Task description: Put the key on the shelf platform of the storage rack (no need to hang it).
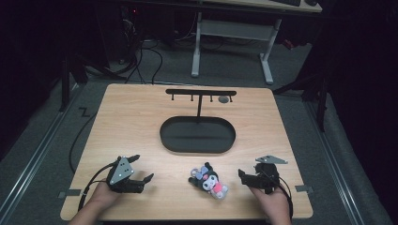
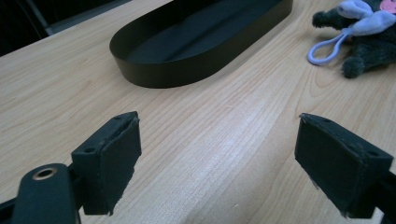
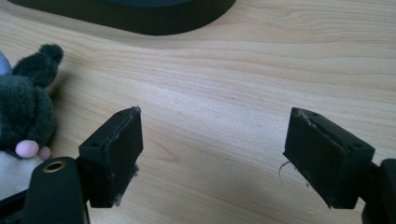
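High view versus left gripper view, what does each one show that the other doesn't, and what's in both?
Only the high view takes in the hook rack standing in the tray, the right gripper, both hands, and the floor and desk legs beyond the table.

Only the left gripper view gives a close look at the pads of the fingers, spread wide over bare wood, and the toy's pale loop.

Both share the black oval tray, the dark plush toy, the left gripper and the wooden table.
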